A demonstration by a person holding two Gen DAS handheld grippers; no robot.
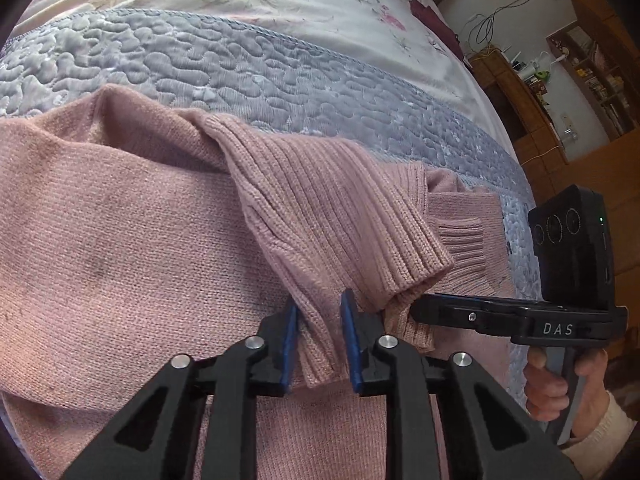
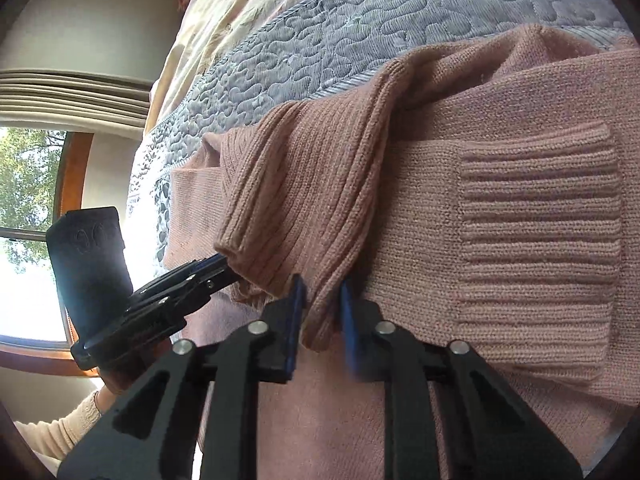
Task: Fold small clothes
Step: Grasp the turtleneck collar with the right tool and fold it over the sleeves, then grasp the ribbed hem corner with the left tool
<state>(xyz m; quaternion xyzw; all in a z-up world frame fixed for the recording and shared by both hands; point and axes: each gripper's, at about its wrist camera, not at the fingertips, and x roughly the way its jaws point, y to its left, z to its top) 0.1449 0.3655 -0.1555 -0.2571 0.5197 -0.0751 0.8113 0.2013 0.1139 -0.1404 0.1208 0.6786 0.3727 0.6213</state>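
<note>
Left claw and right claw, each pinching the pink sweater's ribbed hem.

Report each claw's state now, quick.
Left claw: shut on the sweater's ribbed hem.
Right claw: shut on the same hem, lifted off the bed.

The only legible text is the white lettering "DAS" on the side of the black right gripper, seen at the right edge of the left wrist view.
</note>
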